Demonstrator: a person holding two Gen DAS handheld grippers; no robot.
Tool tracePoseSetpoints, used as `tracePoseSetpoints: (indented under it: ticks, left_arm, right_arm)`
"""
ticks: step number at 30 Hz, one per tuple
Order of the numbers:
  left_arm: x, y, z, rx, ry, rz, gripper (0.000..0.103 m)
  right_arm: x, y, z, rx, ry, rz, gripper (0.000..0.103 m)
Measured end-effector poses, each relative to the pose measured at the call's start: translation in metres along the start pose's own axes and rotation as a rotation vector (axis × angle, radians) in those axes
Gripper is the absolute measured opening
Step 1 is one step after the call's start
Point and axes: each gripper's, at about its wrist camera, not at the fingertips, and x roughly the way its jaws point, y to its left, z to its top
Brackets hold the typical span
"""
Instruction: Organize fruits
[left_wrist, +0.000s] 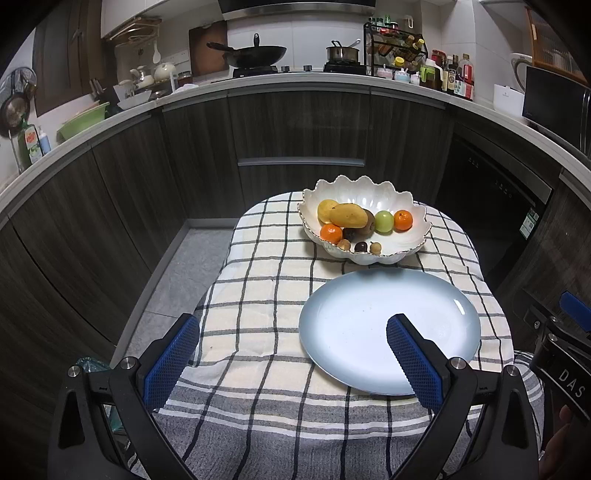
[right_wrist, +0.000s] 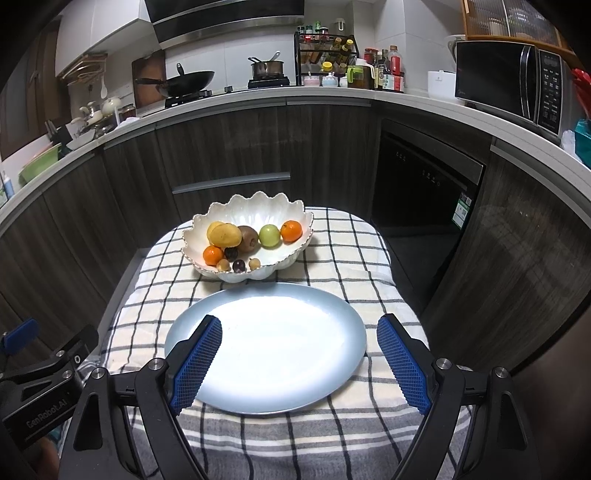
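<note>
We see a woven checked cloth (right_wrist: 332, 258), matt and slightly rumpled, draped over the tabletop. On it, at 12 o'clock, sits a glazed white ceramic fruit bowl (right_wrist: 258, 210), glossy, with a scalloped rim. Below it lies a smooth pale blue plate (right_wrist: 295, 314) that throws back a bright sheen. The pads (right_wrist: 199, 362) of our right claw (right_wrist: 299, 363) look like blue textured rubber on matt black plastic arms with shiny metal bolts. Behind, the dark wood-grain cabinet fronts (right_wrist: 229, 144) look matt.

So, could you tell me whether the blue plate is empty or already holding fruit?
Empty: the blue plate shows bare surface; all fruit sits in the white bowl.
</note>
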Motion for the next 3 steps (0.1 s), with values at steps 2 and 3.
tracePoseSetpoints:
  ticks: [2,3]
  left_arm:
    - [-0.0001,-0.0008,0.0012,0.004,0.002,-0.003,0.103]
    - [0.0004,-0.0011,0.0011,0.005,0.005,-0.007,0.103]
  right_arm:
    - [0.0002,0.0,-0.0006,0.001,0.001,0.001,0.087]
    - [0.0,-0.0002,-0.0006,0.002,0.001,0.001,0.087]
